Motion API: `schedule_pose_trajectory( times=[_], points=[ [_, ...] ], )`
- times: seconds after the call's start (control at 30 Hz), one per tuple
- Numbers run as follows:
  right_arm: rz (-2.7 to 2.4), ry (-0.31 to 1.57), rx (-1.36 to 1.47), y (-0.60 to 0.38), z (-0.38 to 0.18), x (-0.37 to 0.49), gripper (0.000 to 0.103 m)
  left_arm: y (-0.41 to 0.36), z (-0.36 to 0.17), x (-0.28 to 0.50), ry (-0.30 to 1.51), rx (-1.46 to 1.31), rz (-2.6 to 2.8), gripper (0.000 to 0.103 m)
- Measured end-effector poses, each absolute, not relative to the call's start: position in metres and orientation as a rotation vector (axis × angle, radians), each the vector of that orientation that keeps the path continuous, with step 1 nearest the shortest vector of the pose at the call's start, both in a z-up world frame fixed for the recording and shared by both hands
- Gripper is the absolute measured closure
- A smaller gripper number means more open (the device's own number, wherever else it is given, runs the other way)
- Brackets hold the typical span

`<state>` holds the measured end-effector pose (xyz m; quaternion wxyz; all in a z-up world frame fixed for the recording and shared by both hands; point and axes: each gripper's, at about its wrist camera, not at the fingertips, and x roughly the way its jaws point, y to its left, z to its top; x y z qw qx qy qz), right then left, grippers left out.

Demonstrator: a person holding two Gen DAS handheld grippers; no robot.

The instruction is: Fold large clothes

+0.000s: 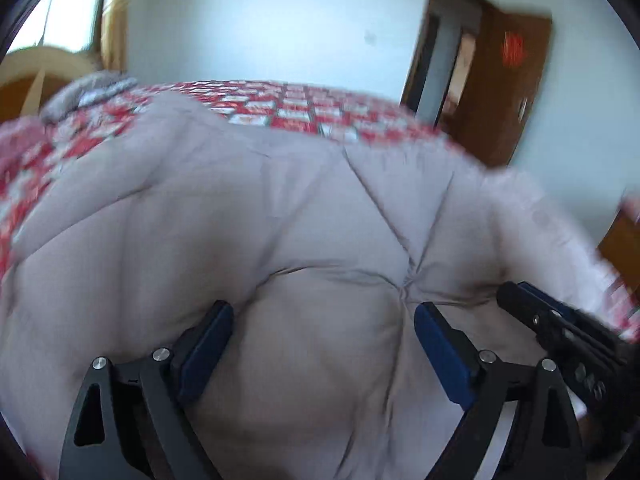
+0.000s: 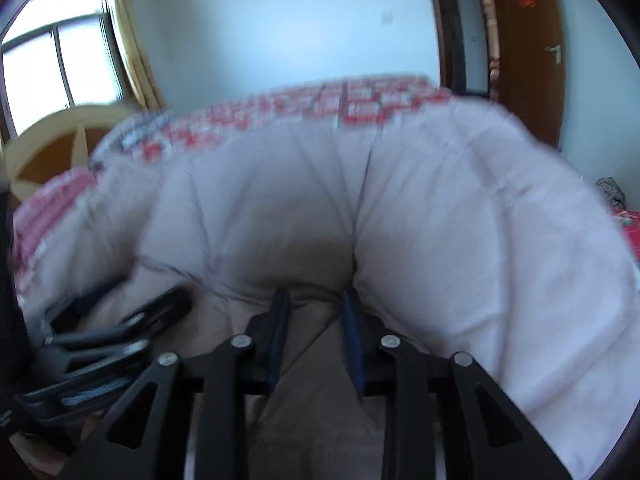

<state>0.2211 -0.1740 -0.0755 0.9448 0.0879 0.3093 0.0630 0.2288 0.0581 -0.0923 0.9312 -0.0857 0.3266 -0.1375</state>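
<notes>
A large pale grey quilted padded coat (image 1: pixel 256 216) lies bunched on a bed with a red and white patterned cover (image 1: pixel 288 108). My left gripper (image 1: pixel 324 320) is open, its blue-padded fingers (image 1: pixel 208 344) spread wide and pressed onto the coat's puffy surface. My right gripper (image 2: pixel 314 300) has its jaws close together with a fold of the coat (image 2: pixel 460 240) between them. The right gripper also shows at the right edge of the left wrist view (image 1: pixel 560 332). The left gripper shows at the lower left of the right wrist view (image 2: pixel 120 320). Both views are motion-blurred.
A pale blue wall (image 1: pixel 280 20) stands behind the bed. A brown wooden door (image 1: pixel 508 80) stands open at the right. A window (image 2: pixel 60 68) with yellow curtains and a cream headboard (image 2: pixel 60 136) are at the left.
</notes>
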Motion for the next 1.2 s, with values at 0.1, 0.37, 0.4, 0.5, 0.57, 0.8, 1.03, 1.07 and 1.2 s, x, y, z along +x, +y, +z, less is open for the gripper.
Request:
schedule_pose_trajectory(
  times=[0.1,0.37,0.4,0.5,0.57,0.8,1.03,1.07,1.2],
  points=[
    [0.178,0.617,0.18,-0.154,-0.062,0.209,0.086,0.099,-0.083,0.215,0.655,-0.307,-0.261,0.011],
    [0.201,0.787,0.138,-0.104,-0.11,0.232,0.093,0.14,-0.081,0.163,0.59,-0.19,0.02,0.011],
    [0.199,0.777,0.133,-0.106,-0.114,0.233,0.096,0.144,-0.081,0.16,0.578,-0.169,0.056,0.011],
    [0.192,0.761,0.097,-0.103,-0.116,0.233,0.096,0.16,-0.092,0.152,0.594,-0.233,0.064,0.011],
    [0.177,0.766,0.069,-0.097,-0.113,0.235,0.096,0.165,-0.107,0.158,0.661,-0.31,0.044,0.011],
    [0.178,0.694,0.072,-0.092,-0.076,0.213,0.097,0.171,-0.118,0.159,0.6,-0.516,-0.075,0.01],
    [0.193,0.786,0.168,-0.093,-0.115,0.23,0.097,0.167,-0.128,0.191,0.556,-0.615,-0.042,0.005],
    [0.192,0.785,0.162,-0.091,-0.115,0.231,0.097,0.166,-0.129,0.192,0.541,-0.617,-0.042,0.005],
    [0.181,0.783,0.142,-0.082,-0.115,0.232,0.097,0.165,-0.13,0.196,0.517,-0.621,-0.031,0.005]
  ],
)
